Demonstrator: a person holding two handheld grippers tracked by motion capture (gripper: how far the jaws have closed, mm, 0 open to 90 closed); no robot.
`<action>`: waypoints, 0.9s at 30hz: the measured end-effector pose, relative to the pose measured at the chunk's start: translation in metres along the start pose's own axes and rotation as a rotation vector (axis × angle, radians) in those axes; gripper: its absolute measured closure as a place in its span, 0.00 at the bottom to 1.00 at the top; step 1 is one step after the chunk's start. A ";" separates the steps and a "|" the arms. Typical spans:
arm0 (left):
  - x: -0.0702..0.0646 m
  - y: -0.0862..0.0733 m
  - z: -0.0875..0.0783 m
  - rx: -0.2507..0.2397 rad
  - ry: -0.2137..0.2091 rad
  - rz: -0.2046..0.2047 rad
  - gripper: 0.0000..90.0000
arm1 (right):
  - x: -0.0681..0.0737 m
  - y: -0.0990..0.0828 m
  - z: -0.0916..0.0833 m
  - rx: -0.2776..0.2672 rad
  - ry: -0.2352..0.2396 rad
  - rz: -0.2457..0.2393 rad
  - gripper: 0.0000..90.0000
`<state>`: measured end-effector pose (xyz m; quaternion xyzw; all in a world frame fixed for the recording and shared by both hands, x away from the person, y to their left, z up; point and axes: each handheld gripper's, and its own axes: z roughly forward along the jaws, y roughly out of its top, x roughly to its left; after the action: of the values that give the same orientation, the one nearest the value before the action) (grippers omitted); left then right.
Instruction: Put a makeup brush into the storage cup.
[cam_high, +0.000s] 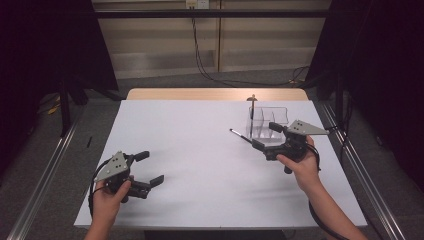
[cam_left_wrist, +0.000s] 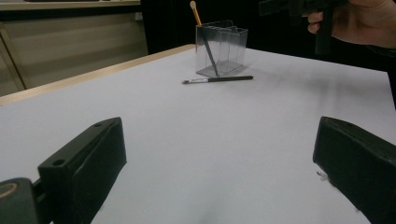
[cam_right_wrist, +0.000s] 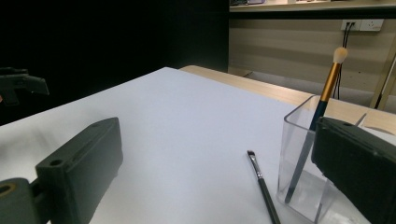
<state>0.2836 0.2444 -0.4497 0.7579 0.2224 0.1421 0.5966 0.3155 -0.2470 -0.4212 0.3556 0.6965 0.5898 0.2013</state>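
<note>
A clear acrylic organizer (cam_high: 270, 120) stands at the back right of the white table (cam_high: 200, 130). A makeup brush (cam_high: 253, 107) with a gold ferrule and pale tip stands upright in it. A thin dark brush (cam_high: 240, 136) lies flat on the table just left of the organizer. My right gripper (cam_high: 265, 135) hovers open beside the organizer, its jaws on either side of the thin brush's handle end. My left gripper (cam_high: 150, 168) is open near the front left, nothing between its jaws. The left gripper view shows the organizer (cam_left_wrist: 224, 51) and the thin brush (cam_left_wrist: 217, 80) far ahead.
A wooden strip (cam_high: 215, 94) runs along the table's far edge. Cables (cam_high: 202, 60) hang down the wall behind. Metal rails (cam_high: 45, 170) flank the table on the floor. Dark curtains stand at both sides.
</note>
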 end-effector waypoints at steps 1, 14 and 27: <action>0.000 0.000 0.000 0.000 0.003 0.003 0.03 | 0.001 -0.001 -0.002 0.002 0.001 -0.001 0.02; 0.000 0.001 0.001 0.001 0.001 0.006 0.03 | 0.005 -0.014 -0.025 0.015 -0.003 0.009 0.02; 0.000 0.001 0.000 0.002 0.007 0.008 0.03 | 0.008 -0.027 -0.042 0.035 -0.006 0.015 0.01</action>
<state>0.2842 0.2443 -0.4484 0.7589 0.2216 0.1470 0.5945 0.2737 -0.2705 -0.4372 0.3661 0.7033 0.5781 0.1927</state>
